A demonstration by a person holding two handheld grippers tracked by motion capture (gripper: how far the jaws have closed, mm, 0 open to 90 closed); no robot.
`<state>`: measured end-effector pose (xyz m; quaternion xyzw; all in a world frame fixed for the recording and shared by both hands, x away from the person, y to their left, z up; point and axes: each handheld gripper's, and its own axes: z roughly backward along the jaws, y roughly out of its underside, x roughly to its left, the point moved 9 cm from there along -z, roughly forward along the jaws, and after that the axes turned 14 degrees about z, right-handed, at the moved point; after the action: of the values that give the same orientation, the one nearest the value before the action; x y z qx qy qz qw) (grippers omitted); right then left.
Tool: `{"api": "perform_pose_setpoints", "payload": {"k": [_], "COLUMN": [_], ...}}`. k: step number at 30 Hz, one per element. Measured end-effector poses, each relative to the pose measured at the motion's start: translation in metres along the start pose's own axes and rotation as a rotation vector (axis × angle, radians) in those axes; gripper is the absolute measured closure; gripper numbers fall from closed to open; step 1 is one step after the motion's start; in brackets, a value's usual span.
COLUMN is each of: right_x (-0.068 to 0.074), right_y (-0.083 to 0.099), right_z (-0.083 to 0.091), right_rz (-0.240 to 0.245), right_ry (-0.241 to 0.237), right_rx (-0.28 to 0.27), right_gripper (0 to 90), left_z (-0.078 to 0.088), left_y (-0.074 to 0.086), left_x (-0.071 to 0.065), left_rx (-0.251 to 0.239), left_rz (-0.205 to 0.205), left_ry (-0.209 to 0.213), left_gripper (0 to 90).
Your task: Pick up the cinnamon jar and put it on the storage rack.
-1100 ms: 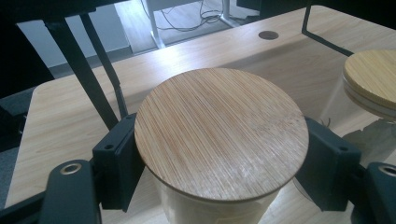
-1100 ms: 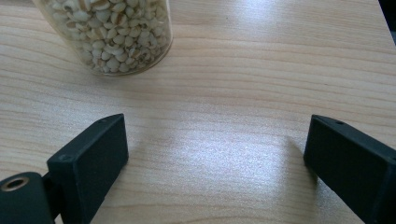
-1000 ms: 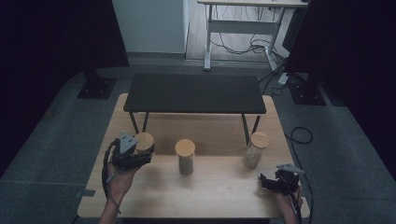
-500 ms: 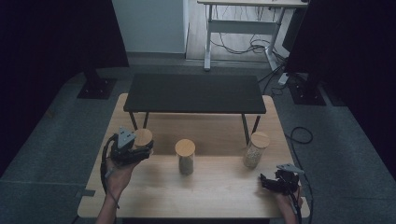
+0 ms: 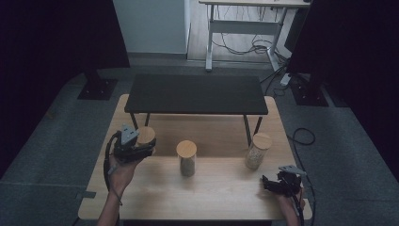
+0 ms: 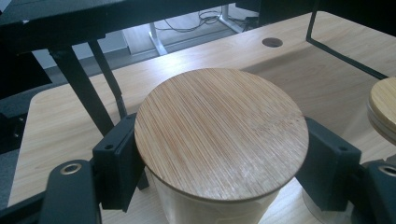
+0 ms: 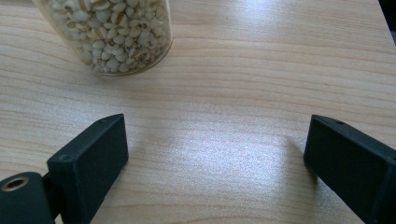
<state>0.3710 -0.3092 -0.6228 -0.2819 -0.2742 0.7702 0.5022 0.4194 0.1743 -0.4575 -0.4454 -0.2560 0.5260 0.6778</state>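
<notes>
Wooden table (image 5: pixel 221 183) holds three jars, and the left gripper (image 5: pixel 134 146) squeezes the jar (image 6: pixel 219 140) between its jaws just under the lid, so a crooked lift could let it slip, while the right gripper (image 5: pixel 277 181) rests open.

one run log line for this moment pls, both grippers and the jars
left gripper: shut on left bamboo-lidded glass jar | right gripper: open, nothing between jaws, over wooden table | grain-filled glass jar: ahead, untouched
</notes>
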Motion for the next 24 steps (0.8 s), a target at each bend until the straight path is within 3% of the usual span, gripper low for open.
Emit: {"api": "perform_pose_setpoints", "payload": {"k": [24], "right_x": [0.000], "right_y": [0.000], "right_z": [0.000], "right_rz": [0.000], "right_ry": [0.000], "right_rx": [0.000], "right_gripper": [5.7], "left_z": [-0.006], "left_y": [-0.018], "left_x": [0.002], "left_rx": [-0.019], "left_rz": [0.004], "left_ry": [-0.011], "left_gripper": [24.6]}}
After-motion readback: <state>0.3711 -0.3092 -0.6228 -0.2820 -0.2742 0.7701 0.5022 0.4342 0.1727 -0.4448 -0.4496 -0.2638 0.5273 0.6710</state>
